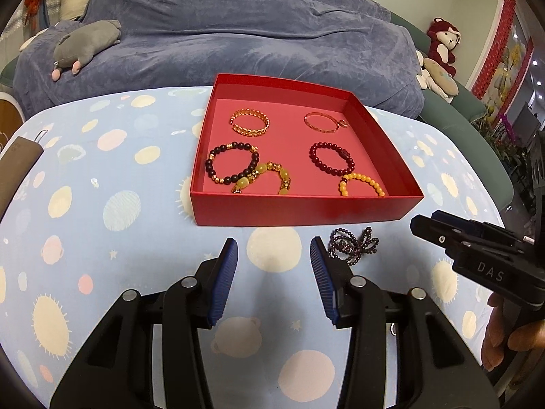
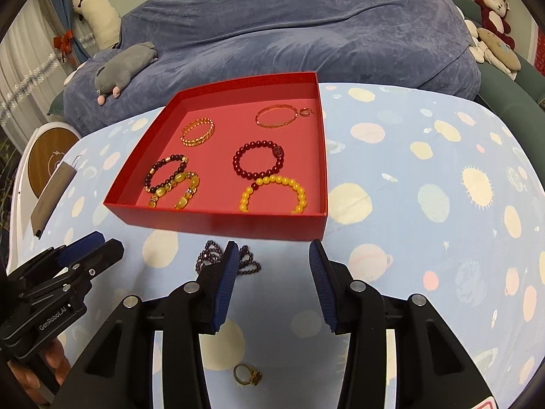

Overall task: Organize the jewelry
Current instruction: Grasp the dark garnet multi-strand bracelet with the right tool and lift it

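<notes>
A red open box [image 1: 299, 212] [image 2: 218, 225] stands on the spotted blue cloth and holds several bracelets: gold, dark bead, yellow bead and dark red bead [image 1: 331, 161]. A dark purple bead string [image 1: 354, 243] [image 2: 248, 263] lies bunched on the cloth just in front of the box. My left gripper [image 1: 274, 243] [image 2: 102, 242] is open and empty, with the bead string just beyond its right finger. My right gripper [image 2: 272, 246] [image 1: 430, 225] is also open and empty, and its left finger partly covers the string. A gold ring [image 2: 247, 375] lies on the cloth under the right gripper.
A sofa under a blue-grey cover [image 1: 238, 27] runs behind the table, with a grey plush [image 1: 87, 46] and a red plush [image 1: 442, 42] on it. A brown flat object [image 2: 54, 197] lies at the table's left edge, beside a round white device [image 2: 44, 156].
</notes>
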Available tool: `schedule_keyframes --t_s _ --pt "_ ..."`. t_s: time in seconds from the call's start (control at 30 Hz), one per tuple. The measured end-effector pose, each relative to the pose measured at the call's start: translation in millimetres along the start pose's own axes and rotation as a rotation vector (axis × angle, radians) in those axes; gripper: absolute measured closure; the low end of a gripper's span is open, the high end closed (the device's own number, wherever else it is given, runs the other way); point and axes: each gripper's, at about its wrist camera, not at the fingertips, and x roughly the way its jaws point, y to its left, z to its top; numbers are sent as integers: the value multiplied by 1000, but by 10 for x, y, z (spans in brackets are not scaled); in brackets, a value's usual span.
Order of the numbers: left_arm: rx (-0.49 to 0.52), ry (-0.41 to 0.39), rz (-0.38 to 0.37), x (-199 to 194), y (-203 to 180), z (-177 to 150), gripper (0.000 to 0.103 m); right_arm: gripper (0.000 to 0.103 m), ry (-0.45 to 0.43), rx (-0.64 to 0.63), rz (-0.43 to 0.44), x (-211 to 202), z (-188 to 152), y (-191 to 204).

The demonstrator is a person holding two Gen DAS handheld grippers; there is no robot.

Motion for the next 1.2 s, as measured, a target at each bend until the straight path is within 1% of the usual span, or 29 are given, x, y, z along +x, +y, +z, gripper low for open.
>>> schedule_keyframes --t_s 0.1,0.23,0.33,0.83,0.9,1.03,1.07,1.1,1.2 --pt "-4 17 2 34 -12 -59 61 61 29 -21 4 100 -71 76" --pt "10 24 10 68 -20 -112 61 61 44 -38 18 221 -113 186" --pt "3 35 14 104 8 -145 61 61 64 -48 22 313 -135 241" --pt "-39 56 11 144 120 -166 61 62 88 -58 51 533 -124 373" --pt "-44 59 10 147 127 -171 61 71 91 -56 67 545 -120 378" --pt "-46 60 7 150 130 -173 61 75 91 -67 63 554 -110 399" --pt "-47 61 6 150 131 -173 61 86 97 -63 69 569 -109 390" --pt "-49 61 4 151 135 -173 61 89 101 -50 82 574 -106 374" --pt "-49 63 3 156 143 -178 61 92 102 -39 87 579 -106 357"
